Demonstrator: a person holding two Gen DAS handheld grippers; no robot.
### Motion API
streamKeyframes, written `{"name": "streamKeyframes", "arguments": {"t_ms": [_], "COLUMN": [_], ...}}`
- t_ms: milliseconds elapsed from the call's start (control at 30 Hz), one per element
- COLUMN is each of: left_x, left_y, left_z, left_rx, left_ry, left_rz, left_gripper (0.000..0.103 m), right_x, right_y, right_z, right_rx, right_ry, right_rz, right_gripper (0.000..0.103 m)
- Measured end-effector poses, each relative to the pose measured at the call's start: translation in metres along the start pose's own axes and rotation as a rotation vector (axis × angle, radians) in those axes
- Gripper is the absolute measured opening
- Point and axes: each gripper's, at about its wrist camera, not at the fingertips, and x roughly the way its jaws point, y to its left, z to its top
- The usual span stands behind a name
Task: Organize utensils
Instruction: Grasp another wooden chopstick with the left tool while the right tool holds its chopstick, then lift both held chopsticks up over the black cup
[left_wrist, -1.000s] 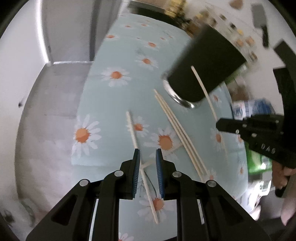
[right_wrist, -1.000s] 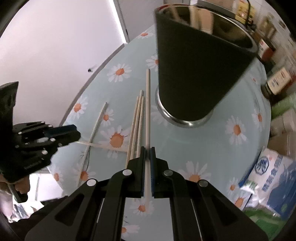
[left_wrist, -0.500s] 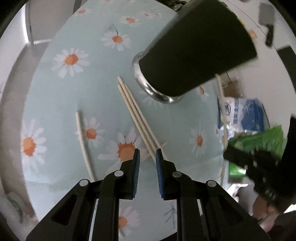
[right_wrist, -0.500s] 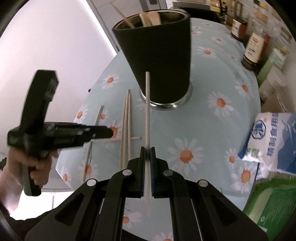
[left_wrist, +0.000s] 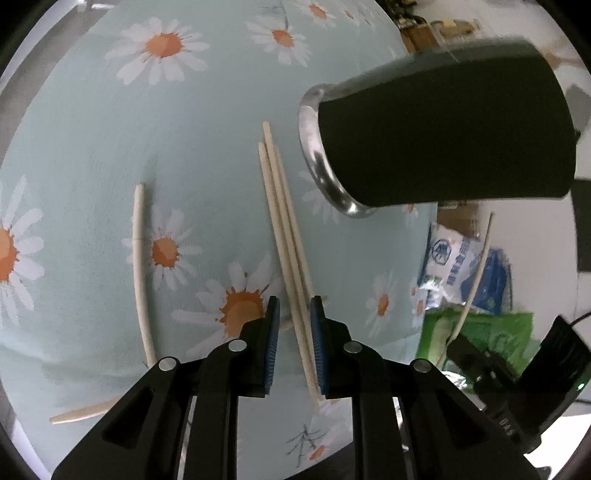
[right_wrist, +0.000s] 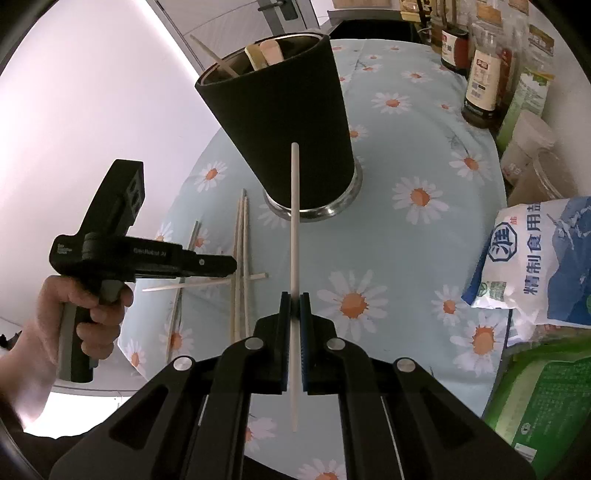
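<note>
While the single white chopstick runs up the centre of the right wrist view, clamped between the pads of the right gripper, its upper tip reaches only partway up the dark wall of the utensil holder at upper centre. That holder is a tapered black cup on a shiny metal base ring, and it already has flat wooden handles and a thin stick poking from its mouth. In the left wrist view a bundle of pale wooden chopsticks lies on the daisy-print tablecloth at centre frame, its near end passing between the blue ribbed pads of the left gripper, whose jaws stand narrowly apart and do not seem to press the sticks, though the angle makes this hard to confirm. Another curved white chopstick lies well apart at left.

The held stick is smooth, thin and gripped near its lower third, so it could pivot or slip in the pads; brought in too low, its tip could strike the cup's wall or the handles inside. The left jaws may catch several round sticks at once, rolling some away.
</note>
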Motion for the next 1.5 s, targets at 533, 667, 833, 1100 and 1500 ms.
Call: {"name": "streamKeyframes", "arguments": {"t_ms": [533,667,833,1100,1500], "left_x": [0.001,-0.003,-0.016,-0.057,-0.129], "left_y": [-0.005,-0.004,-0.005,-0.027,-0.074], "left_z": [-0.004,-0.005,-0.009,-0.018,-0.023], "left_rx": [0.041,0.04,0.056,0.144,0.311], "left_ry": [-0.045,-0.061,-0.087,-0.184,-0.352], "left_rz": [0.01,-0.006,-0.021,-0.03,-0.045], "left_gripper": [0.003,0.003,0.002,0.002,0.002], "right_x": [0.0,-0.001,-0.002,-0.017,-0.06], "right_y": [0.0,0.002,0.009,0.034,0.072], "right_z": [0.002,0.003,0.005,0.009,0.03], "right_rx": [-0.034,-0.045,-0.059,-0.122,-0.222], "right_ry": [0.019,0.016,0.011,-0.035,-0.227], "right_rz": [-0.012,-0.011,0.0,0.023,0.079], "right_gripper": [0.005,0.005,0.005,0.005,0.005]}}
